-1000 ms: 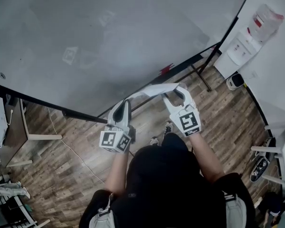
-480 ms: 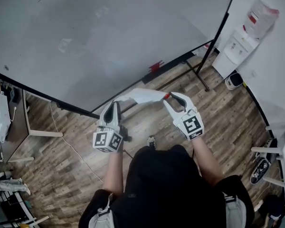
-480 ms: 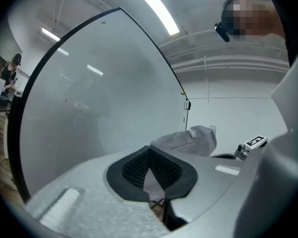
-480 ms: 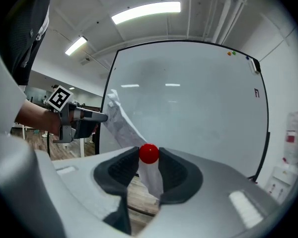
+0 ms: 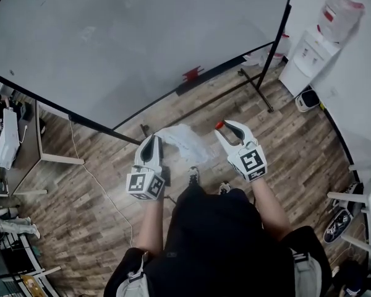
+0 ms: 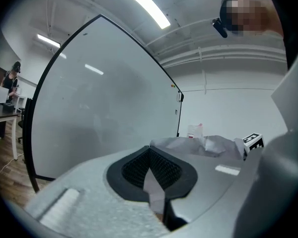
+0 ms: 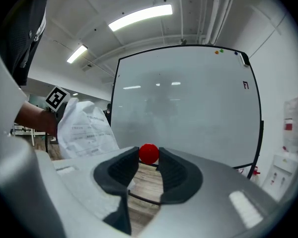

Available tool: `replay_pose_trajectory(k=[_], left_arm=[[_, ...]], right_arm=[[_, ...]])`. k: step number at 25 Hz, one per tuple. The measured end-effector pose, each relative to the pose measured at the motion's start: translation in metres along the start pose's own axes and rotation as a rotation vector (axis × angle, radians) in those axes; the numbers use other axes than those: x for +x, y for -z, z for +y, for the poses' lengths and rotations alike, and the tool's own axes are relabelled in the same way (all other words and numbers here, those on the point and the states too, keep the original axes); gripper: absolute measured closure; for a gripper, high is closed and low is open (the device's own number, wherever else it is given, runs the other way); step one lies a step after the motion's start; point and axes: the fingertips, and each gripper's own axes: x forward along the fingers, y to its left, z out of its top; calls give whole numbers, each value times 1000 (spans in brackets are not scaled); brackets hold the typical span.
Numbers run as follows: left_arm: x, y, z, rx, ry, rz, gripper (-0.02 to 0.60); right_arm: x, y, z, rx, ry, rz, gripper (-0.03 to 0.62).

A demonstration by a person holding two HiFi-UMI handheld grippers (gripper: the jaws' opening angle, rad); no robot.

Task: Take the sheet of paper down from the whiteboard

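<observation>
The white sheet of paper [image 5: 184, 140] is off the whiteboard [image 5: 123, 36] and hangs crumpled over the wooden floor. My left gripper [image 5: 154, 140] is shut on its left edge; in the left gripper view a strip of the paper [image 6: 157, 192] sits pinched between the dark pads. My right gripper [image 5: 222, 127] stands apart to the right of the sheet, shut on a small red round magnet [image 7: 149, 153] at its jaw tips. In the right gripper view the printed paper [image 7: 84, 128] shows at the left. The whiteboard [image 7: 188, 113] stands bare behind.
The whiteboard's black stand [image 5: 260, 91] and its tray with a red item [image 5: 191, 74] are ahead. A water dispenser [image 5: 309, 57] stands at the right wall. A desk [image 5: 15, 144] is at the left, and a cable [image 5: 89, 178] lies on the floor.
Both grippers drew back from the whiteboard. The sheet, earlier stretched between the two grippers, now hangs from the left one alone; the right has moved clear of it with the red magnet.
</observation>
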Motion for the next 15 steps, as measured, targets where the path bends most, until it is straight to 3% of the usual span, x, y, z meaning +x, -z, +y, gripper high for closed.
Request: replay_pose_trajectory(k=[15], left_arm=[[-12,29,-64,30,-9,26,572]], right_arm=[[-55,33,-17,16,-20,32,465]])
